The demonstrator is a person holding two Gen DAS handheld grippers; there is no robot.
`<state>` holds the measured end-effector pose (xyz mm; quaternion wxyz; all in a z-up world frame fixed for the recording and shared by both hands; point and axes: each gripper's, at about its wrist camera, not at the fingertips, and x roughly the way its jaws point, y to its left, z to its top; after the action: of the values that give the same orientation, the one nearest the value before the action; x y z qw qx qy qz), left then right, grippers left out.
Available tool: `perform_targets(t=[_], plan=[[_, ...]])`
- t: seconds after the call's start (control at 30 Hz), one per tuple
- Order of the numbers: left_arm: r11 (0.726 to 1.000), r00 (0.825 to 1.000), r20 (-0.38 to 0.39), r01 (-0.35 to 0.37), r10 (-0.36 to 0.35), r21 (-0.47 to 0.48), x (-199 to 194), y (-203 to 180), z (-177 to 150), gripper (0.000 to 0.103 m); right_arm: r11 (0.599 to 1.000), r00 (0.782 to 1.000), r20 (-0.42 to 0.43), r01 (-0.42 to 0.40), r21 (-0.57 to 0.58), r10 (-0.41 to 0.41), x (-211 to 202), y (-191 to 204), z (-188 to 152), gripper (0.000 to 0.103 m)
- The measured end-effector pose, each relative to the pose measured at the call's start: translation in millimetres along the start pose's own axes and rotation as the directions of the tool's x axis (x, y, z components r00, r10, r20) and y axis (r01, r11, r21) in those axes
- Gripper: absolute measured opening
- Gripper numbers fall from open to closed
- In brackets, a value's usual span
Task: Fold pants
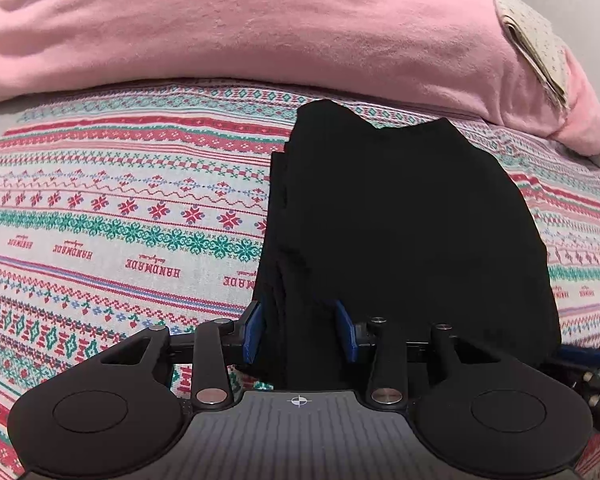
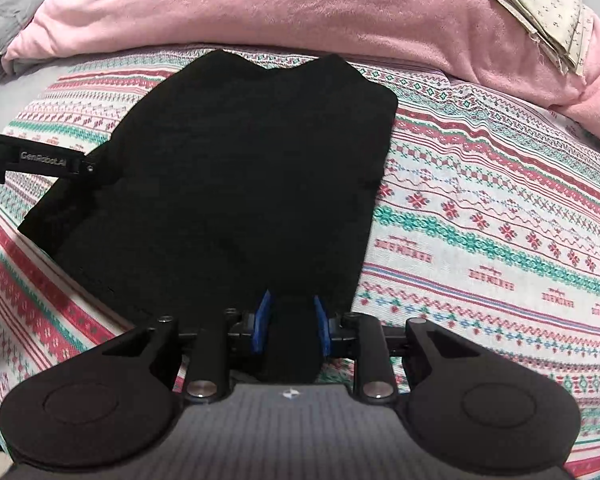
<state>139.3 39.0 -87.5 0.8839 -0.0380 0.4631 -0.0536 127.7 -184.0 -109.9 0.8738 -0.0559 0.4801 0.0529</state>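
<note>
I held the pants point(image 2: 236, 184), folded on the bedspread point(image 1: 120, 200), by their near edge: my left gripper point(image 1: 302, 332) clamped the thick stack, my right gripper point(image 2: 291, 326) pinched a thinner bunch. Uneven pulling would probably shear the layers apart.

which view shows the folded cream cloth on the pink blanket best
The right wrist view. There the folded cream cloth lies broad side up on the pink blanket, with its small print and stacked layers plain. The left wrist view catches the cloth squeezed against the right rim, narrower and more warped.
</note>
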Motion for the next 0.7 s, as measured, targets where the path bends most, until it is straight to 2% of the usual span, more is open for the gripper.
perform_targets(t=[0.2, 0.27, 0.3, 0.33, 0.4, 0.47, 0.53, 0.67, 0.7], plan=[[1.000, 1.000, 0.004, -0.007, 0.007, -0.004, -6.4, -1.4, 0.7, 0.041, 1.000, 1.000, 0.029, -0.003, 0.017, 0.002, -4.9, -5.3, 8.8, 0.019], [1.000, 1.000, 0.009, -0.011, 0.011, -0.003, -15.1, -4.1, 0.4, 0.042, 1.000, 0.998, 0.064, -0.016, 0.023, 0.014, -12.9, -1.1, 10.9, 0.026], [1.000, 1.000, 0.018, -0.015, 0.015, 0.008, -21.2, -6.5, -0.8, 0.046, 0.999, 0.996, 0.088, -0.020, 0.030, 0.017, -18.8, 1.7, 11.5, 0.028], [1.000, 0.999, 0.030, -0.014, 0.014, 0.020, -29.0, -8.7, -2.7, 0.056, 0.999, 0.994, 0.109, -0.021, 0.035, 0.017, -24.6, 4.2, 11.1, 0.032], [1.000, 0.998, 0.055, -0.011, 0.009, 0.029, -42.8, -10.9, -6.8, 0.066, 0.999, 0.988, 0.150, -0.026, 0.040, 0.019, -37.0, 10.0, 10.6, 0.040], [0.999, 0.997, 0.082, -0.007, 0.004, 0.036, -58.0, -12.2, -11.5, 0.068, 0.999, 0.981, 0.195, -0.014, 0.046, 0.005, -51.7, 15.2, 8.4, 0.049], [0.999, 0.996, 0.093, -0.002, -0.001, 0.033, -69.6, -12.4, -14.3, 0.076, 0.999, 0.974, 0.228, -0.013, 0.050, 0.001, -62.7, 18.1, 7.3, 0.051], [1.000, 0.995, 0.100, -0.006, 0.003, 0.025, -88.0, -13.9, -19.5, 0.081, 0.996, 0.968, 0.249, -0.030, 0.090, 0.007, -79.9, 19.2, 3.9, 0.054], [1.000, 0.995, 0.101, -0.005, 0.002, 0.031, -91.9, -14.6, -20.9, 0.085, 0.995, 0.967, 0.255, -0.031, 0.094, 0.006, -83.6, 20.6, 3.0, 0.054]])
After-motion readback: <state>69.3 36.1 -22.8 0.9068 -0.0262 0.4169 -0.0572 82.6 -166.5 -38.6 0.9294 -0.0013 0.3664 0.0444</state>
